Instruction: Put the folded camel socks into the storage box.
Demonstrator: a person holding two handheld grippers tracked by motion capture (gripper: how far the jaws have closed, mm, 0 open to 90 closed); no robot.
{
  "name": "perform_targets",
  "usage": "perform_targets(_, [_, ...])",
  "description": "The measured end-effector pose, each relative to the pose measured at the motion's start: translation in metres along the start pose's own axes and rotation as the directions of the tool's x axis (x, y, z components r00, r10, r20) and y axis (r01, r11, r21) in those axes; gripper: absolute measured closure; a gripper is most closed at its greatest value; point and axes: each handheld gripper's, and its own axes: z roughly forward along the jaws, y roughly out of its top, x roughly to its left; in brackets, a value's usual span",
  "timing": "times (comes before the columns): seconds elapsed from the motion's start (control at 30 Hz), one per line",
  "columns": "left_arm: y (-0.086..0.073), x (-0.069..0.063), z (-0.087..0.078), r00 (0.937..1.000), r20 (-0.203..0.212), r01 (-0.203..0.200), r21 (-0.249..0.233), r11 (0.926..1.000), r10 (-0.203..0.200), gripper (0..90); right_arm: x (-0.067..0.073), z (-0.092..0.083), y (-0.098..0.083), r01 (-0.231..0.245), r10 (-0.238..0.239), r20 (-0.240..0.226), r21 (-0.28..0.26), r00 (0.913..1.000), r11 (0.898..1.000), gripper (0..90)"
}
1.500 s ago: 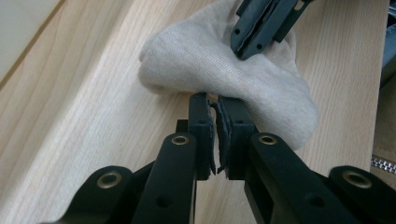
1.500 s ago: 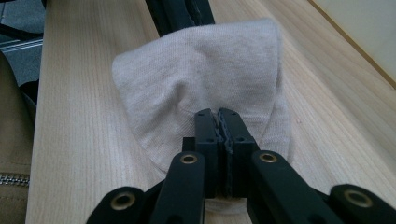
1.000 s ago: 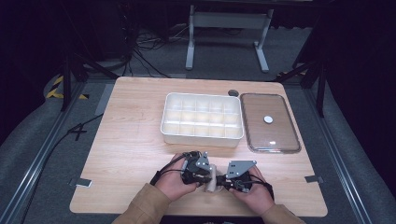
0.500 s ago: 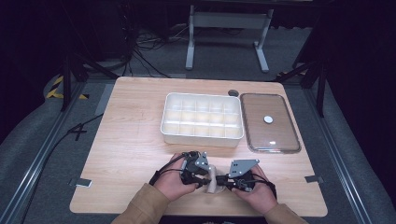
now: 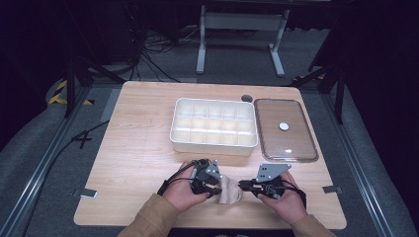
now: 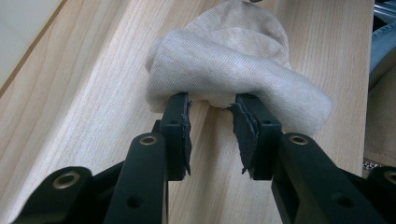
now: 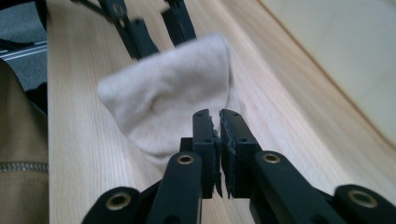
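The beige sock [image 5: 230, 191] lies bunched on the tabletop [image 5: 138, 148] near its front edge, between my two grippers, at about 6 o'clock from the white compartment tray [image 5: 213, 143]. From my left gripper [image 5: 213, 188] it lies at 3 o'clock; from my right gripper [image 5: 243, 186] it lies at 9 o'clock. Its long axis seems to run roughly from 12 to 6 o'clock across the line between my hands, though the cloth is too rumpled to be sure.

In the left gripper view my left gripper [image 6: 211, 105] stands parted, with bare wood showing between the jaws; both tips reach in under the sock's [image 6: 229, 65] near fold, and I cannot tell whether they have any cloth yet. In the right gripper view my right gripper [image 7: 215, 114] has its jaws almost together, a thin slit left between them, right at the sock's [image 7: 173, 112] lower corner; whether a pinch of fabric sits in that slit I cannot tell.

Both hands are about equally near. I judge the next move turns on the left: the fold lies dead ahead at 12 o'clock of those jaws, so closing them there should catch the edge. The clear lid [image 5: 285, 129] beside the tray stays out of the way.
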Motion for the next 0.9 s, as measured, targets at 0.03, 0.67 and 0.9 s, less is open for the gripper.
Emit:
perform_targets(0.03, [0.000, 0.000, 0.000, 1.0000, -0.001, -0.002, -0.011, 0.9999, 0.002, 66.4, 0.000, 0.002, -0.002, -0.004, 0.004, -0.005, 0.019, 1.0000, 1.000, 87.0])
perform_targets(0.67, [0.007, -0.006, 0.004, 0.9990, 0.007, -0.043, -0.056, 0.9975, 0.043, 65.2, 0.007, 0.028, -0.006, -0.025, 0.025, -0.060, 0.005, 0.9979, 1.000, 88.0])
perform_targets(0.9, [0.009, -0.009, 0.011, 0.9992, 0.007, -0.038, -0.044, 0.9983, 0.039, 63.9, 0.007, 0.029, -0.006, -0.037, 0.037, -0.069, -0.001, 0.9970, 0.999, 87.9])
